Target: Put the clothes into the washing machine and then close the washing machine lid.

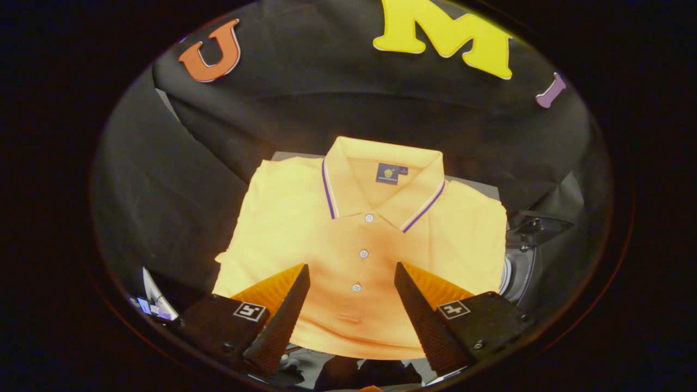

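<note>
The task looks barely begun: the folded shirt (359,245) lies flat on a grey surface (479,185), just ahead of the gripper (353,270), whose fingers stand wide apart, holding nothing; loading and lid-closing remain

Open gap between spread claw (352,272) fingers, above folded yellow polo shirt (305,218).

The polo shirt (348,228) under my gripper (352,272) is a matt knit cloth with a fine pebbled weave, small glossy plastic buttons (364,253) and a woven label (387,173) at the collar. My spread fingers (283,310), pressing on nothing, have ridged, rough-textured inner faces. The booth wall (326,109) is dull, creased cloth.
</note>
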A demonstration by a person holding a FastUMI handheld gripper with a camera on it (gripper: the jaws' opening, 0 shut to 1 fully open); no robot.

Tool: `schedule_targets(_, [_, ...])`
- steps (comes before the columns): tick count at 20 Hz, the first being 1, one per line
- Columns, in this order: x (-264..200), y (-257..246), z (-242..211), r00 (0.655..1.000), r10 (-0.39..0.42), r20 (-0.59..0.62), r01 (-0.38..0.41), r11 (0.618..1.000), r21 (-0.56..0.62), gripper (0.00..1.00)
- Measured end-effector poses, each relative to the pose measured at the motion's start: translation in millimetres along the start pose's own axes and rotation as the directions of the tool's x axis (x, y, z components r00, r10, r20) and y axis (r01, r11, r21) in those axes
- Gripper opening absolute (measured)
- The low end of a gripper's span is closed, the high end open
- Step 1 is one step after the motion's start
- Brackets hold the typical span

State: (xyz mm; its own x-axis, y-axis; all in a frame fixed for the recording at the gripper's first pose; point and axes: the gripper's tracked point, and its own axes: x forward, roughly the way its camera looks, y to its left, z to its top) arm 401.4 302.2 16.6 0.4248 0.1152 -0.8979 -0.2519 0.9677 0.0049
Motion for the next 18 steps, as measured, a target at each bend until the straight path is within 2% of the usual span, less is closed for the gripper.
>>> schedule_targets(6, [25.5,-6.4,1.8,0.994,-0.074,-0.085,0.080,0.994,0.072,0.99])
schedule_targets(9, [30.6,-7.6,5.3,0.989,-0.117,-0.090,0.122,0.991,0.053,0.99])
schedule_targets(12, [35.1,3.7,-5.2,0.985,-0.085,-0.153,0.091,0.995,0.036,0.99])
schedule_targets(18, [37.9,2.2,-1.3,0.987,-0.081,-0.139,0.087,0.995,0.039,0.97])
